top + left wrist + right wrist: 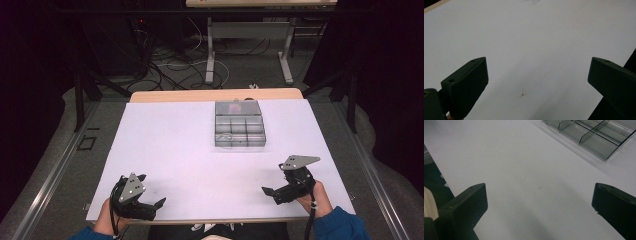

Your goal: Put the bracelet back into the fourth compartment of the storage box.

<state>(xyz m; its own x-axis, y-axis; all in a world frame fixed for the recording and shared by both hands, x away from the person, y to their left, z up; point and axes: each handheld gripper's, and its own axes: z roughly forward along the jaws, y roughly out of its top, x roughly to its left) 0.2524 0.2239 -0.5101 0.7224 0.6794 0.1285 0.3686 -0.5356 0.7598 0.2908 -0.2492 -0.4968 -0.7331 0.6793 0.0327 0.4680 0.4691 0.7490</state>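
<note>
**Both grippers wide open near the table's front edge, organizer box beyond**

In the high view my left gripper point(150, 202) sits at the lower left of the frame, over the front edge of the white sheet point(165, 150) that covers the table point(210, 94). Its jaws are spread wide with nothing between them. My right gripper point(274, 191) is at the lower right, also near the front edge, jaws just as wide and bare, pointing toward the frame's left. My hands hold each one from the bottom edge of the picture, and blue sleeves show at both lower corners.

The clear plastic organizer box point(239, 123) lies upper centre in the high view, on the sheet toward the table's far side, well apart from both grippers. It is split into small compartments; something pinkish lies in its far section, too blurred to tell what it is.

In the left gripper view my two black jaws rise from the lower corners over plain white sheet, with a small dark mark point(522, 94) between them. In the right gripper view the jaws stand equally far apart, and a corner of the organizer box point(594, 137) with its dividers shows at the upper right
</note>
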